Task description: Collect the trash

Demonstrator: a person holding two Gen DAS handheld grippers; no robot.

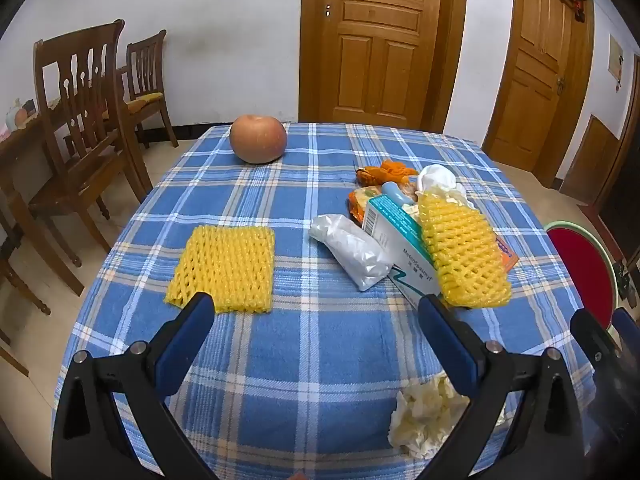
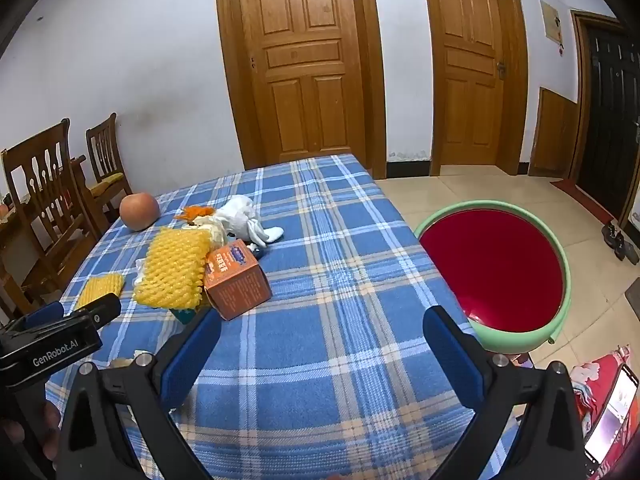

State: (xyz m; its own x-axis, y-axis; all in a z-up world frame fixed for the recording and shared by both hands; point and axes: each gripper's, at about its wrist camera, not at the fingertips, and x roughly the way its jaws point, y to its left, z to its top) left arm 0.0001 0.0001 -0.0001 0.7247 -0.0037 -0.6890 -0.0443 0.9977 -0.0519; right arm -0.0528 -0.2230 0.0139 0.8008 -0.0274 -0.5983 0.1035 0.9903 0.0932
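Trash lies on a blue plaid tablecloth (image 1: 312,360). A flat yellow foam net (image 1: 226,270) rests just beyond my open left gripper (image 1: 316,312). To its right sits a pile: a white plastic packet (image 1: 352,250), a teal-and-white box (image 1: 396,240), a second yellow foam net (image 1: 464,252) (image 2: 172,270), orange peel (image 1: 384,172) and white tissue (image 1: 434,178). A crumpled tissue (image 1: 424,416) lies under the left gripper's right finger. In the right wrist view an orange carton (image 2: 238,280) lies ahead-left of my open right gripper (image 2: 320,330), whose fingers hold nothing.
An apple (image 1: 258,138) (image 2: 139,211) sits at the table's far side. A green basin with a red inside (image 2: 500,276) stands on the floor right of the table. Wooden chairs (image 1: 80,128) stand to the left, wooden doors (image 1: 380,40) behind. A phone (image 2: 612,412) lies at bottom right.
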